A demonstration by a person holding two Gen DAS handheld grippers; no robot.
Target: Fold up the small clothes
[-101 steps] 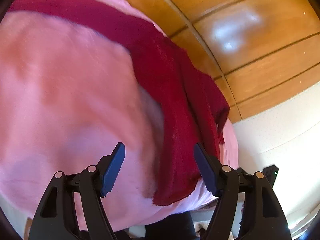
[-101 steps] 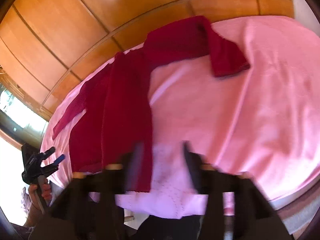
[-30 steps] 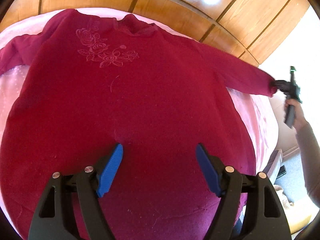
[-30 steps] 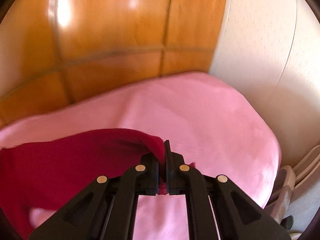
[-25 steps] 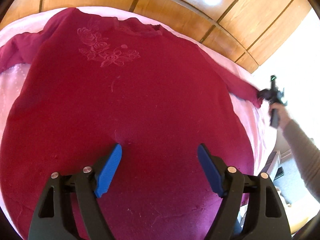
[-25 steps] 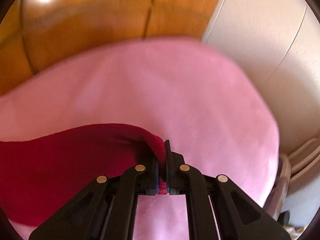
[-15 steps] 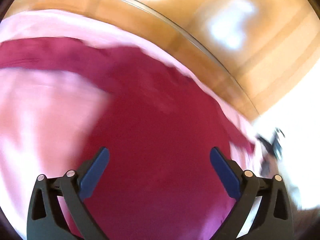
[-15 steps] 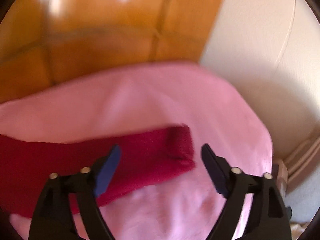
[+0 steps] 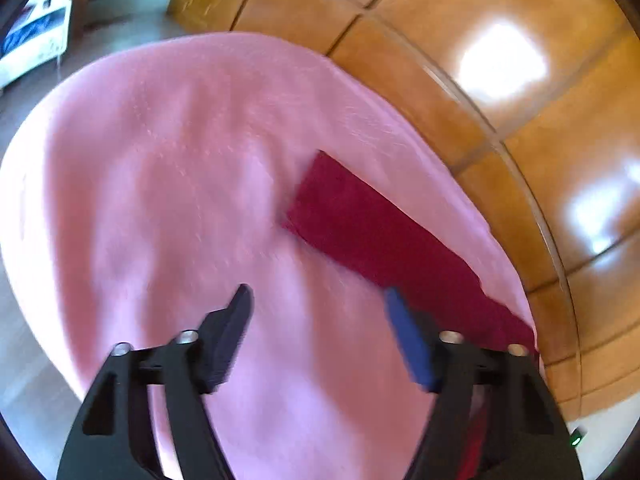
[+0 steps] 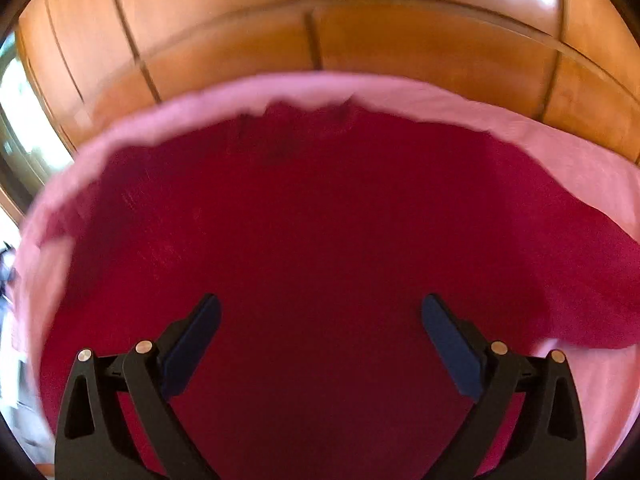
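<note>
A dark red sweater [image 10: 320,240] lies spread flat on a pink blanket [image 10: 580,152]. In the right wrist view its body fills the middle, neckline at the far edge. My right gripper [image 10: 320,328] is open and empty above the sweater's body. In the left wrist view one sleeve [image 9: 372,224] of the sweater lies stretched out on the pink blanket [image 9: 160,200], its cuff pointing up and left. My left gripper [image 9: 318,320] is open and empty, just short of the sleeve, its right finger [image 9: 404,340] close to the sleeve's lower edge.
A wooden panelled wall [image 10: 320,20] runs right behind the blanket's far edge; it also shows in the left wrist view [image 9: 500,80]. Floor and a white box [image 9: 36,40] lie beyond the blanket's left end. A bright window [image 10: 16,128] is at the left.
My right gripper has let go of the sleeve cuff, opened and swung over the sweater's body. My left gripper has swung left from the body to the other sleeve.
</note>
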